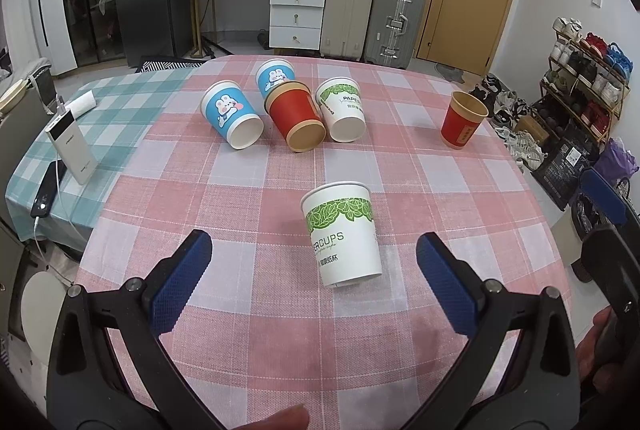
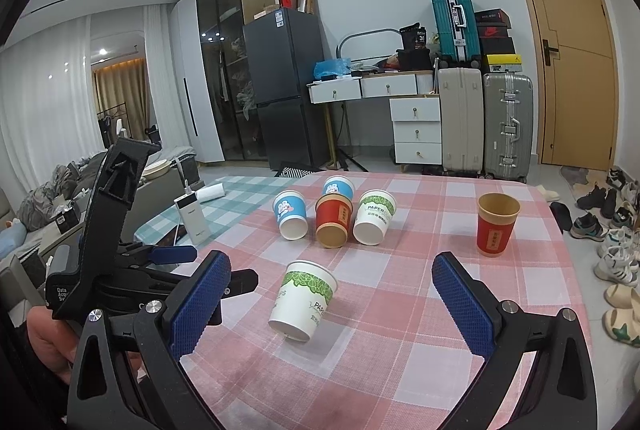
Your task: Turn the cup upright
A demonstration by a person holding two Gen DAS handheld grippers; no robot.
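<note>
The left gripper (image 1: 314, 282) hangs over the pink-checked tablecloth (image 1: 248, 189) with its two blue-padded fingers spread wide and nothing between the pads. Just ahead of it, slightly toward its right finger, stands a white paper cup with a green leaf band (image 1: 342, 234); the cup is upright with its mouth at the top, tilted a little, and touches neither finger.

The right gripper (image 2: 332, 306) is likewise wide open and holds nothing. From its camera the same leaf-band cup (image 2: 304, 300) sits just ahead, between the two fingers but nearer the left one, clear of both pads. The left gripper's black body (image 2: 120, 230) shows at that camera's left side.

Farther out from both grippers a cluster of cups lies on its side, mouths turned toward the cameras: a blue rabbit cup (image 1: 232, 119), a red cup with a brown rim (image 1: 296, 121) and a second white leaf-band cup (image 1: 342, 113), packed closely side by side. Behind them a second blue rabbit cup (image 1: 275, 75) is partly hidden; whether it lies or stands cannot be told. Well apart to the right of the cluster, a red cup (image 1: 462, 123) stands upright near the table's edge.

Off to the left of the left gripper, on a green-checked cloth (image 1: 120, 97), lie a white power bank (image 1: 72, 145) and a dark phone (image 1: 48, 189).
</note>
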